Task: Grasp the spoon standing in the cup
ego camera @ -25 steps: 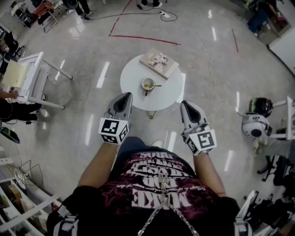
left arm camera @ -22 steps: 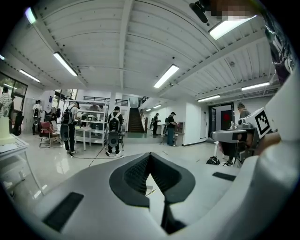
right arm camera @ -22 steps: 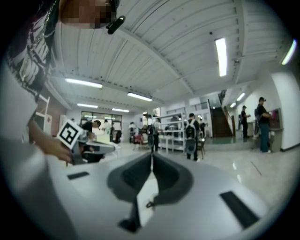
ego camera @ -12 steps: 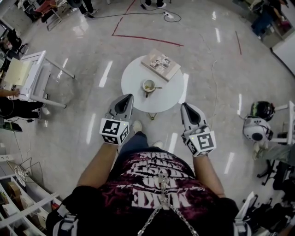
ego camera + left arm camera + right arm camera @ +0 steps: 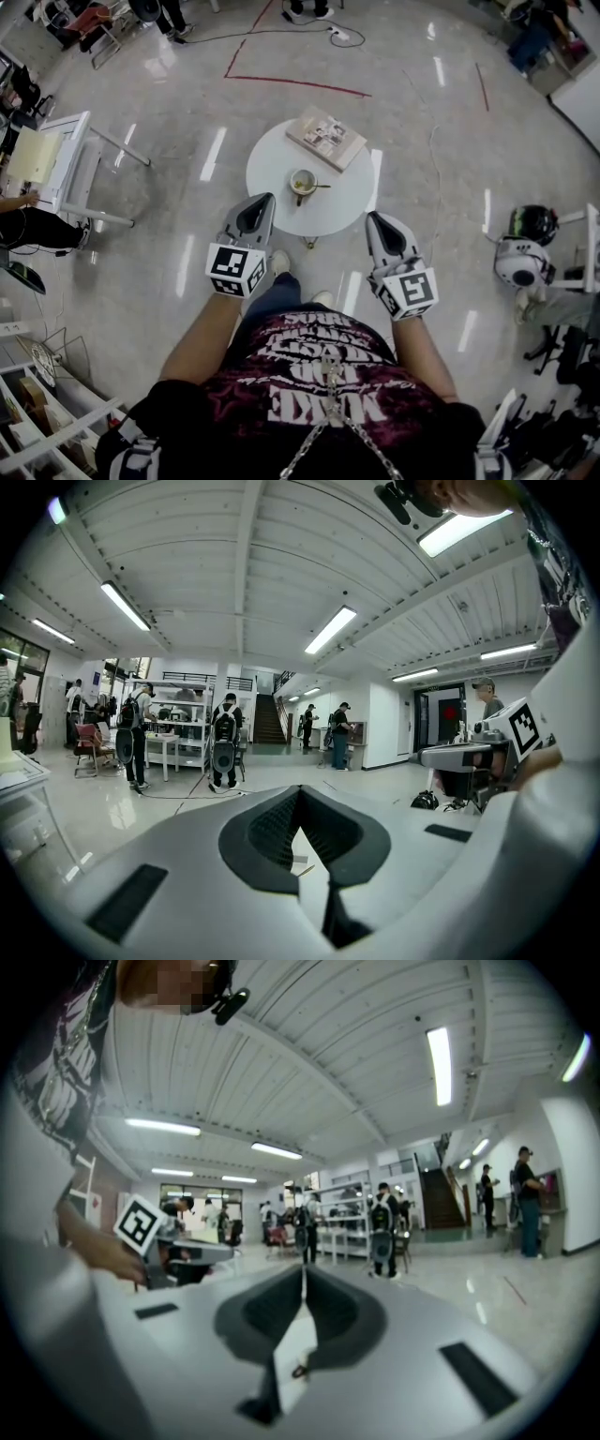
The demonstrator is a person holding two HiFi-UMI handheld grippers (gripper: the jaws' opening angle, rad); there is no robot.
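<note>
1. The head view looks steeply down on a small round white table [image 5: 272,164] standing on a glossy floor [image 5: 150,234] in front of me.
2. Near the table's middle sits a cup [image 5: 301,181]. The spoon [image 5: 321,186] rests in it, its handle leaning out over the rim toward the picture's right. Only this view shows cup and spoon plainly.
3. A flat printed book [image 5: 325,136] lies at the table's far edge, apart from the cup.
4. My left gripper [image 5: 264,200] and my right gripper [image 5: 374,218] hang at the table's near side, one at each flank, both pointing forward. The cup lies beyond and between them, and neither gripper touches it.
5. The left gripper view shows my left fingers closed tip to tip with nothing between them. It also shows the hall at eye level, which the head view does not: ceiling strip lights [image 5: 330,630], a staircase [image 5: 269,722], and people with backpacks [image 5: 225,747] by white shelving.
6. The right gripper view shows my right fingers pinched together and empty. Through the gap under the tips I see a sliver of white tabletop and a brown speck too small to name.
</note>
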